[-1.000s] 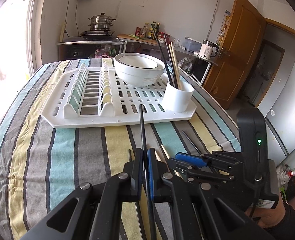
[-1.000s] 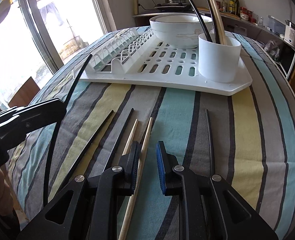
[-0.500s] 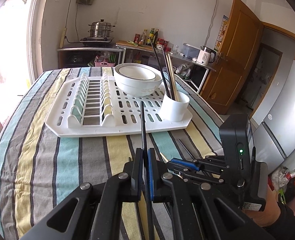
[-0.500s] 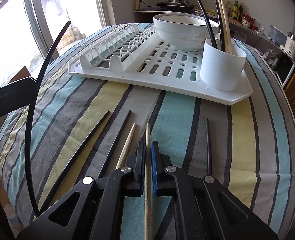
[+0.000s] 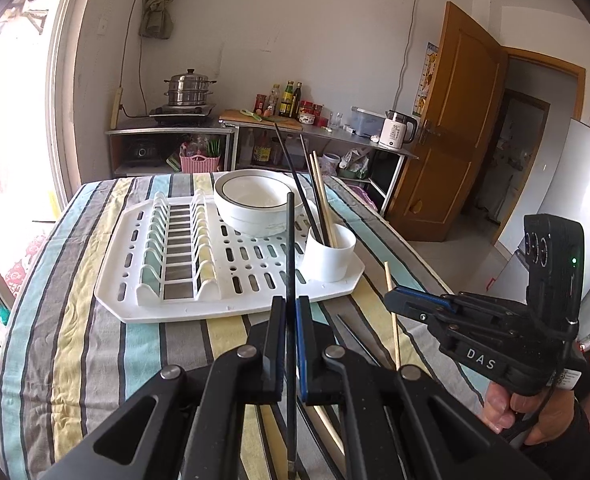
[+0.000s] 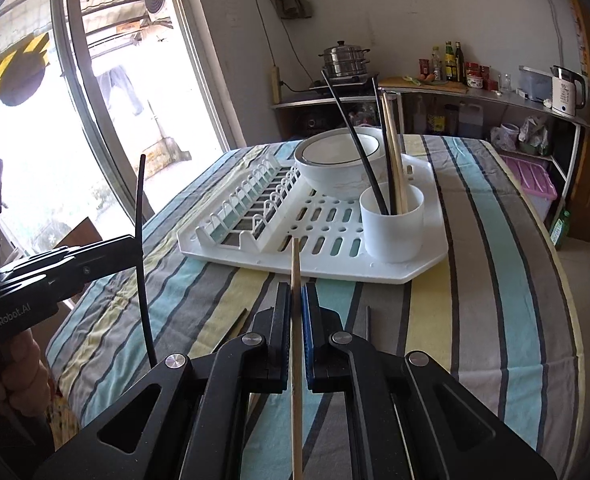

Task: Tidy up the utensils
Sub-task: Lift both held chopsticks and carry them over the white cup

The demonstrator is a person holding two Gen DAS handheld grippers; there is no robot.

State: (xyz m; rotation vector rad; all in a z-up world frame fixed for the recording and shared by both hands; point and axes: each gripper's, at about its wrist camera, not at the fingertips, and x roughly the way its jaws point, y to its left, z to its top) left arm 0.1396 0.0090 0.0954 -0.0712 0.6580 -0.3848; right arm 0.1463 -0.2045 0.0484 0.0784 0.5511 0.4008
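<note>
My left gripper is shut on a black chopstick, held above the striped tablecloth and pointing toward the white utensil cup. My right gripper is shut on a wooden chopstick, also lifted off the cloth. The cup stands at the near right corner of the white drying rack and holds black and wooden chopsticks. In the left wrist view the right gripper is to the right, with the wooden chopstick upright in it. More chopsticks lie on the cloth below.
A white bowl sits on the rack behind the cup, and plate slots fill the rack's left half. The striped table drops off at its right edge. A counter with a steamer pot, bottles and a kettle lines the back wall.
The right gripper closed on the wooden chopstick lying on the cloth and lifted it. The left gripper rose with its black chopstick, so the rack and cup now look lower and farther.
</note>
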